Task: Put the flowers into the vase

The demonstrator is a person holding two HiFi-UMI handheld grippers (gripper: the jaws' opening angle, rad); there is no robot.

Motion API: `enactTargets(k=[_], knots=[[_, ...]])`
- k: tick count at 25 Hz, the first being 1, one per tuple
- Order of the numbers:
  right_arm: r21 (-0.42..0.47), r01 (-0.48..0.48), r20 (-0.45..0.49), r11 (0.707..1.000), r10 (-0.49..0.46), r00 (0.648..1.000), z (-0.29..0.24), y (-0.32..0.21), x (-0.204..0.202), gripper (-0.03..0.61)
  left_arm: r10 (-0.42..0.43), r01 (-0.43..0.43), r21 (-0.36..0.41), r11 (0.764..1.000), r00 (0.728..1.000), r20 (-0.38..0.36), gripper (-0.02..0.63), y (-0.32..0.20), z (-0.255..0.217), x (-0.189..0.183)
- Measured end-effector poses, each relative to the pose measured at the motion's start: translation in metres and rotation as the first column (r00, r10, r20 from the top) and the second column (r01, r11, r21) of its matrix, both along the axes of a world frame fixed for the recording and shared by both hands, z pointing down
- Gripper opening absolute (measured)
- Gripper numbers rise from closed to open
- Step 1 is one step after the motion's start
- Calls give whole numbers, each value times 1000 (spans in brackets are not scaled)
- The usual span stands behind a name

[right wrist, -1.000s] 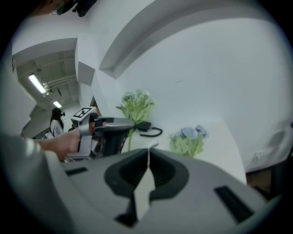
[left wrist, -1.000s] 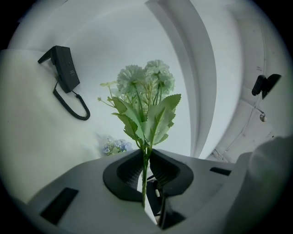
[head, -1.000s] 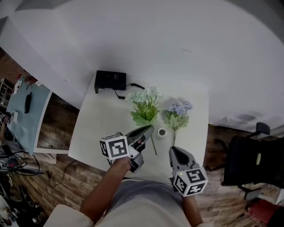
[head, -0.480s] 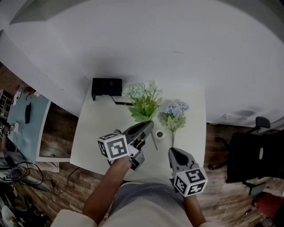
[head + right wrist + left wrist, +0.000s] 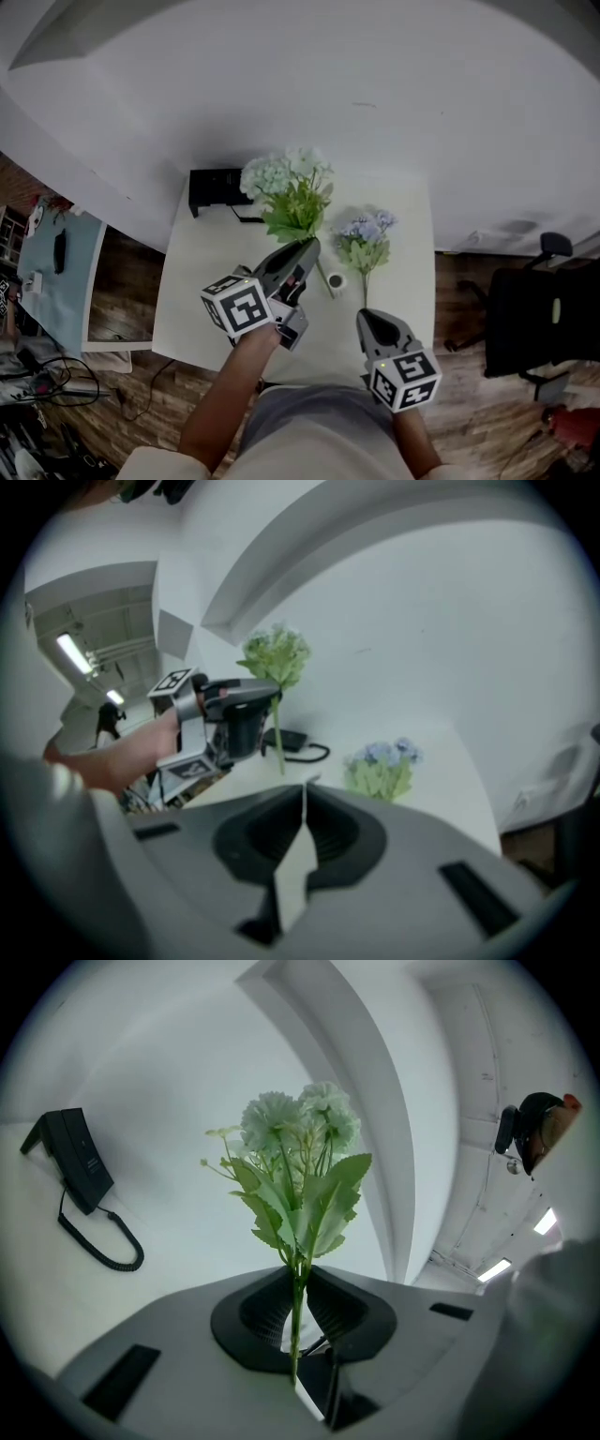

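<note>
Step, as I read it: 1st flower is gripped and due for the vase. L gripper (image 5: 306, 251) pinches the stem of the white-green bunch (image 5: 286, 186), held in the air just left of the vase (image 5: 336, 280), stem end not over the mouth yet. R gripper (image 5: 367, 321) is pressed together, empty, on the near side of the vase. Blue bunch (image 5: 367, 232) lies on the table (image 5: 202, 281) just behind the vase.

Next prob: get stem tip over the vase mouth, point it down, lower, release. Mouth looks narrow, so aim matters.

Count: 2 bunches, 1 vase, 2 grippers, 1 black box (image 5: 208, 186) w/ cord, well left-behind the vase.
</note>
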State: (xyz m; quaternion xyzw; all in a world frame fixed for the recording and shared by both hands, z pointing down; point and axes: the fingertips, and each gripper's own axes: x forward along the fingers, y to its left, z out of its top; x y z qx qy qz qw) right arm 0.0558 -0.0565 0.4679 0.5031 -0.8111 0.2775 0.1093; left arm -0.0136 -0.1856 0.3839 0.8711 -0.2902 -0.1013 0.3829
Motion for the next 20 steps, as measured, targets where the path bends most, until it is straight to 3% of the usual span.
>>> enactTargets(k=[20], knots=[[-25, -13, 1, 1000, 13, 1000, 8, 1, 5, 23, 8, -30, 207, 978, 995, 104, 64, -6, -9, 23]])
